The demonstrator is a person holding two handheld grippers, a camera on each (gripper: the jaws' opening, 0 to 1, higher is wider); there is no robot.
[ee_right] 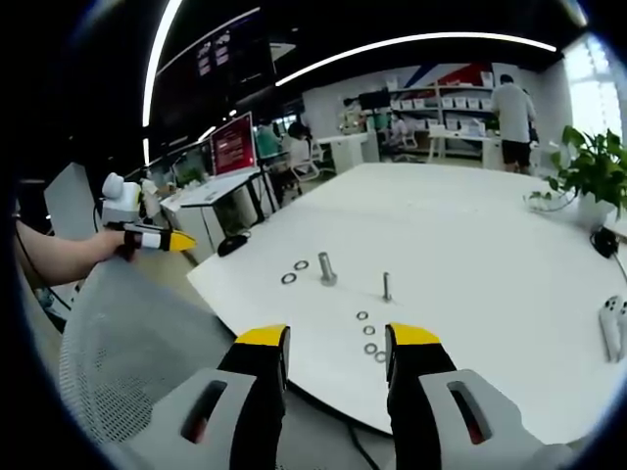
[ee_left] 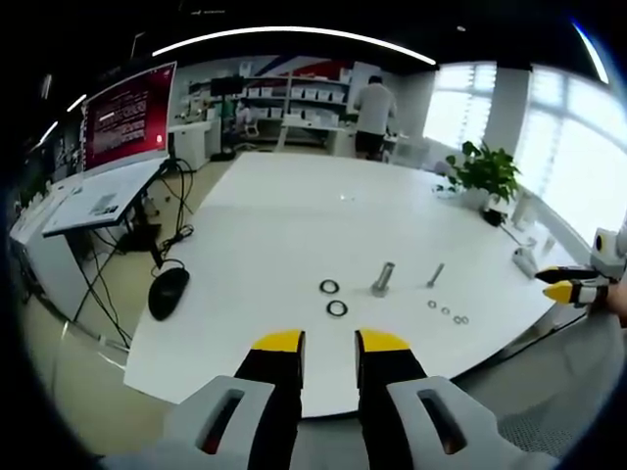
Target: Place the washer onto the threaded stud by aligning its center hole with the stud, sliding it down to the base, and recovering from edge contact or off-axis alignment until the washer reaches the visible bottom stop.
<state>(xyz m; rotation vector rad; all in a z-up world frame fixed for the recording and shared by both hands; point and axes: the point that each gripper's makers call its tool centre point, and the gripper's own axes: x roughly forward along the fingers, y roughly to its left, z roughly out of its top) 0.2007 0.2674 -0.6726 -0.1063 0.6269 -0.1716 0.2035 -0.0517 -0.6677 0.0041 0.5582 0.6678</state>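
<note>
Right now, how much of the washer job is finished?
Nothing looks done yet. The small washers lie loose on the white table beside the bare thin stud. Both the left gripper and right gripper are open, holding nothing. Picking, aligning and sliding down remain.

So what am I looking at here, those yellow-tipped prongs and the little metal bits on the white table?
A person holds a two-jaw tool in each hand; a camera rides on each. The left gripper and right gripper both stand open, holding nothing. The left gripper view also catches the other tool at its right edge. On the white table stand a thick stud and a thinner stud. Two larger dark washers lie beside the thick one, small washers near the thin one. A black mouse sits at the table's edge.
</note>
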